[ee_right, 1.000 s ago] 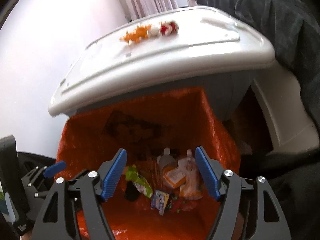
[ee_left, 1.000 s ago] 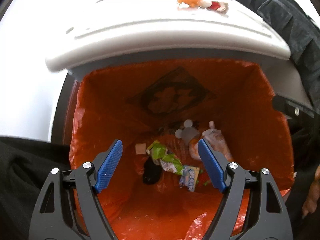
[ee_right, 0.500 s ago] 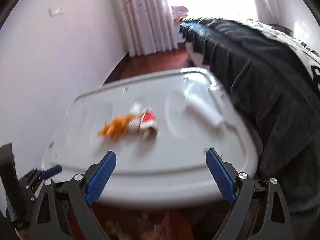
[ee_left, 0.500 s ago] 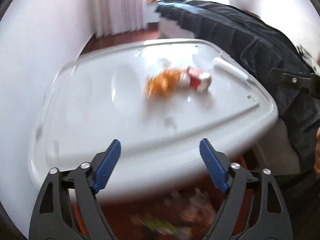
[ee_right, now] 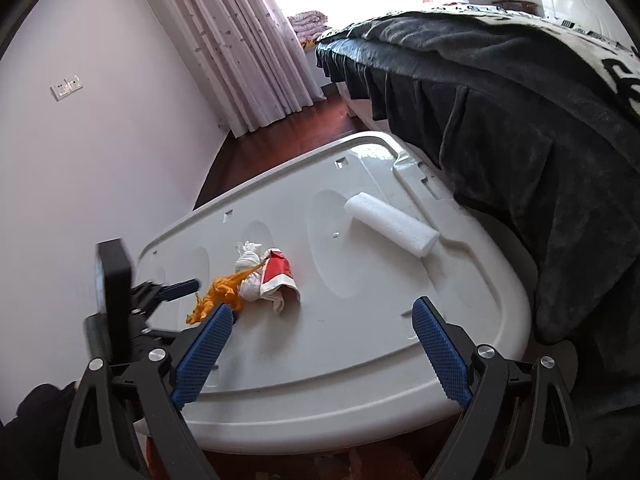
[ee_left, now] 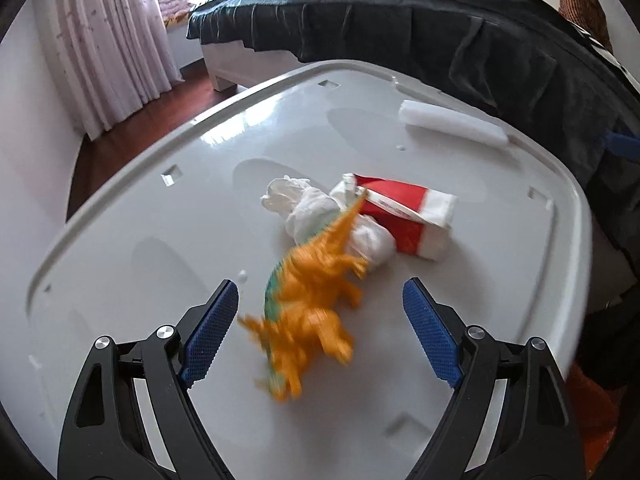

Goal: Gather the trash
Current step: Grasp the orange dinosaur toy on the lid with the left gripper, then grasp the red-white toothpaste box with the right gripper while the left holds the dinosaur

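Trash (ee_left: 344,216) lies mid-lid on the white bin lid (ee_left: 120,240): orange toy dinosaur (ee_left: 316,292), knotted white wad (ee_left: 320,212), red-and-white wrapper (ee_left: 404,216), all touching. Likely light; the wad soft, the toy stiff. Left gripper (ee_left: 320,332) straddles the dinosaur, jaws apart, untouched. Right gripper (ee_right: 320,344) apart, empty. Grip across the torso.

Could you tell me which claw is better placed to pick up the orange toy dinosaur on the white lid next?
Left, probably. The left claw hangs open with the orange toy dinosaur between its fingers. The right claw is also open but faces bare white lid; the dinosaur lies off to its left.
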{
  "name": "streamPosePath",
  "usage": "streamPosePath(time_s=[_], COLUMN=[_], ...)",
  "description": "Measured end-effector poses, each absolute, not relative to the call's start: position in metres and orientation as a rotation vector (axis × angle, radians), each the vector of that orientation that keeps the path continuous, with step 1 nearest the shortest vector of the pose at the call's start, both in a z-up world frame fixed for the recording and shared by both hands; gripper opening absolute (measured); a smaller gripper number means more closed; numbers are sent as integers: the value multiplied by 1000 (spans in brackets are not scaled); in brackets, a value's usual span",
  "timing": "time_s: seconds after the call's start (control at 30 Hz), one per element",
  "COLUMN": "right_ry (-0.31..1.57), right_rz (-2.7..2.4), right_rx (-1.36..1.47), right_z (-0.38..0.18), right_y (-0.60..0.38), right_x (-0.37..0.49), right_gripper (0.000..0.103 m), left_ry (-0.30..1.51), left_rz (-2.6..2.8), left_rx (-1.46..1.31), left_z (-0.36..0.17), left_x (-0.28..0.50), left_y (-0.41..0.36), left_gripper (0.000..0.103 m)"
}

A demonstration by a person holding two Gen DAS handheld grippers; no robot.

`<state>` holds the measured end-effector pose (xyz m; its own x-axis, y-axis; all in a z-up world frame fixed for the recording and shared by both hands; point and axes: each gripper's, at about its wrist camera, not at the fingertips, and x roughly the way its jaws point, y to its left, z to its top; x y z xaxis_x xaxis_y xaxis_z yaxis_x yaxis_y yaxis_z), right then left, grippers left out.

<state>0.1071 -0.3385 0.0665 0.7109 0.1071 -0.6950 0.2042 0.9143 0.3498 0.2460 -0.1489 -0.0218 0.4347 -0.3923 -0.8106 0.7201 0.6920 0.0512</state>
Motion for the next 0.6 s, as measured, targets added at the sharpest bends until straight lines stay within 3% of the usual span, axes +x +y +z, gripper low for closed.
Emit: streamPosePath(time_s=[0.07,0.2,0.6], right_ry=[798,816,830], right_rz=[-45,-20,-44], right_rx=[422,401,386], right_z=[64,63,60], right_y=[-334,-322,-320], right_x=[111,115,114], right_gripper=[90,90,90], left_ry=[893,872,889], left_rz=[-708,-679,-533], left_rx=[403,367,227], left_z=[-34,-40,-9], left_x=[254,255,218], left_y=[-153,-150,-98], left_gripper=[82,61,59])
